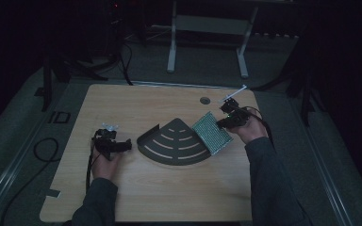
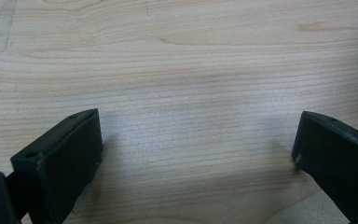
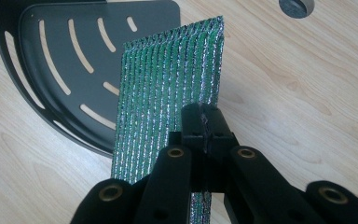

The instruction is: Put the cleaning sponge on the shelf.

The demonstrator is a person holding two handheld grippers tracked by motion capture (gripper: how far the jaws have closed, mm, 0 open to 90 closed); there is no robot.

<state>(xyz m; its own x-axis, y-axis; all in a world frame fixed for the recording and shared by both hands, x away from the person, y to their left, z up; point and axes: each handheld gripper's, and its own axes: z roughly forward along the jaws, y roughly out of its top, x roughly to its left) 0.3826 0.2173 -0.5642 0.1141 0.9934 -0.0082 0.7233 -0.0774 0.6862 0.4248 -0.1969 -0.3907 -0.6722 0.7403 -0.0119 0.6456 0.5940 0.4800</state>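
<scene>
1. A green scouring pad (image 3: 168, 88) with silvery ribs is pinched at one short edge, lifted just beside the black fan-shaped tray (image 3: 37, 102), likely so it can be set inside.
2. Its long axis runs away from the right gripper (image 3: 205, 126) toward the tray, ribs lengthwise.
3. The right gripper's jaws are clamped on it.
4. The left gripper (image 2: 196, 144) rests spread wide over the bare wooden table (image 2: 191, 56), holding nothing.
</scene>
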